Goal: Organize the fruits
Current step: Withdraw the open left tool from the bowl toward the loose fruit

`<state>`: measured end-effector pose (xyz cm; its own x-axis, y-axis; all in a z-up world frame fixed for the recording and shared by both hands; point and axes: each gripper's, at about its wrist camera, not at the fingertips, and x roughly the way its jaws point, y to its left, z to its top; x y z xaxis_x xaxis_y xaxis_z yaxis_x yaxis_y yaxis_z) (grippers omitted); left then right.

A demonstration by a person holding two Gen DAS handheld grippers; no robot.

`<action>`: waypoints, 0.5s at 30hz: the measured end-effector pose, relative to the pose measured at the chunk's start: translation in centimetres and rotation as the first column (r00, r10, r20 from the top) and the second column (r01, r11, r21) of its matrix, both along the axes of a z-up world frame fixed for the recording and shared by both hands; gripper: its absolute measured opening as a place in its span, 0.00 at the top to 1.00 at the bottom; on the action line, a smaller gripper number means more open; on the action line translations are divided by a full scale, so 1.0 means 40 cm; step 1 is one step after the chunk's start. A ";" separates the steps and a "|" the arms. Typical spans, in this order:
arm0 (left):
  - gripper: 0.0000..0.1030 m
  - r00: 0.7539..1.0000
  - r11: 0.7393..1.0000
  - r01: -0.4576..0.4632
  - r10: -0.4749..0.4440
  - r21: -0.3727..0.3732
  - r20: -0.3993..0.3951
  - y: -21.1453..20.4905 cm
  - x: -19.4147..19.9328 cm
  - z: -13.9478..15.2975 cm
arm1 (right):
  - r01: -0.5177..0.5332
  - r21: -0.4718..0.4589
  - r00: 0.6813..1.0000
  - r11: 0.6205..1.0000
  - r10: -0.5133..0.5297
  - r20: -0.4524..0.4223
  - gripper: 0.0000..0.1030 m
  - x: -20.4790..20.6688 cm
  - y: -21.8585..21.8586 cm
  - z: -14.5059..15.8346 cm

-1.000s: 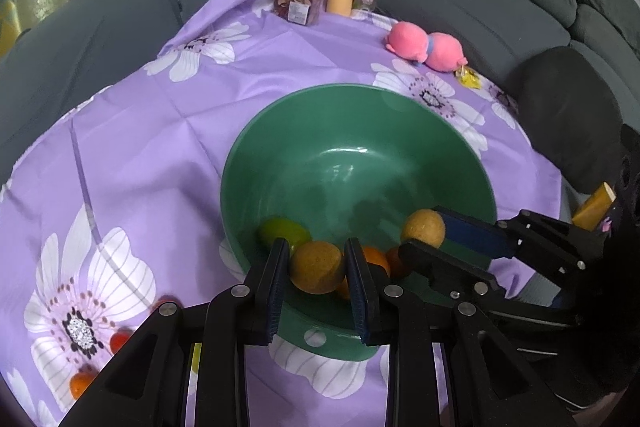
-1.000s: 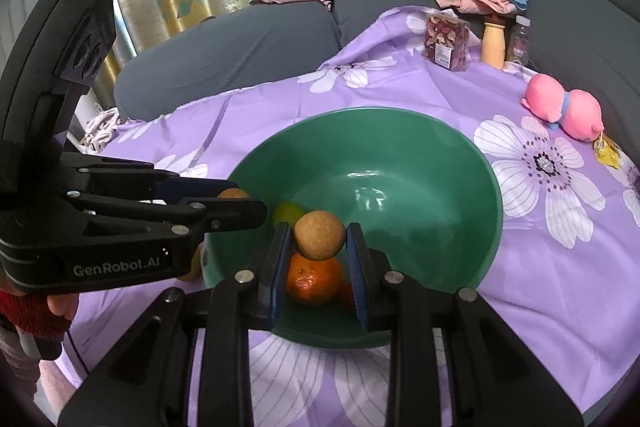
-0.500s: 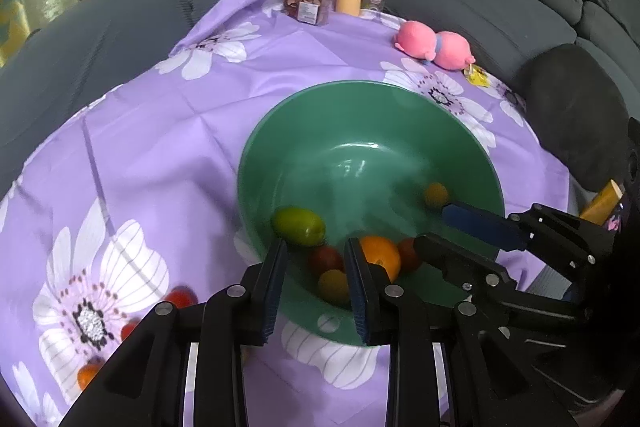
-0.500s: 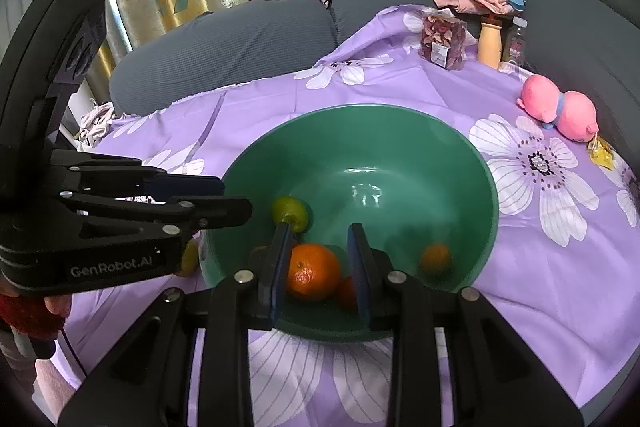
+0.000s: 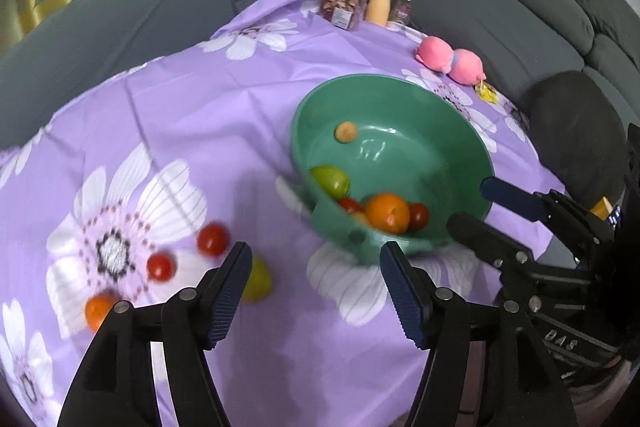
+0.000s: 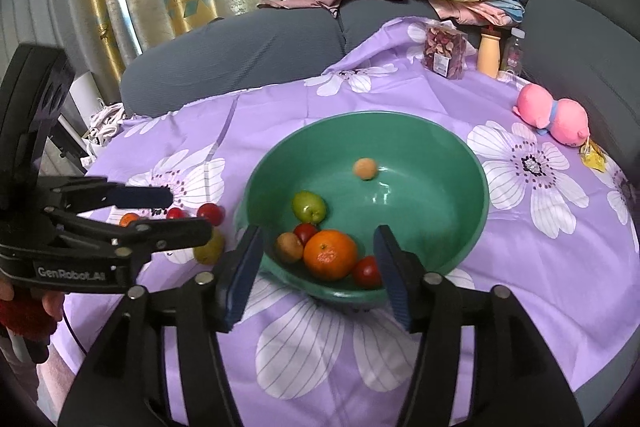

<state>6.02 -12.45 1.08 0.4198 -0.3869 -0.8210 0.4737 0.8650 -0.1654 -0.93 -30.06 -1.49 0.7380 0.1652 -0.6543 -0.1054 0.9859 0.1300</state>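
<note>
Green bowl [image 6: 460, 163] already holds an orange [image 6: 330, 254] and several small fruits, while tomatoes [image 5: 213, 239] and a pear [image 5: 258, 283] sit loose on the purple floral cloth [image 5: 200, 107] beside it. Both the left hand-held gripper [image 5: 314, 293] and the right hand-held gripper [image 6: 316, 273] are opening with nothing in them. That slick cloth on the worktop, ringed by a grey sofa [image 6: 240, 55], could probably let round fruit roll away if nudged.

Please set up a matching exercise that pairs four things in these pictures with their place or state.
Things:
1. large orange
2. pink plush toy
3. yellow-green fruit
4. left gripper

Places or states:
A. on the cloth, beside the left gripper's fingers
B. jaws opening, nothing between them
C. inside the green bowl
D. near the sofa at the cloth's far edge

Pairs: 1-C, 2-D, 3-A, 4-B
</note>
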 end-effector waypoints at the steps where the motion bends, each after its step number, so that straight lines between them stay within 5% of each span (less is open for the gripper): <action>1: 0.35 1.000 1.000 -0.010 0.010 -0.005 -0.002 0.012 -0.008 0.001 | -0.003 -0.003 1.000 1.000 0.003 -0.003 0.41 -0.005 0.006 0.002; 15: 0.27 0.988 0.983 -0.146 0.141 -0.106 -0.060 0.197 -0.121 -0.008 | -0.157 -0.011 0.987 0.987 0.157 -0.036 0.33 -0.061 0.141 -0.002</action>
<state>1.17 -4.58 0.77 0.4354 -0.4150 -0.7989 0.3342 0.8985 -0.2846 -3.39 -24.44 -1.57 0.6805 0.2681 -0.6819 -0.2549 0.9592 0.1227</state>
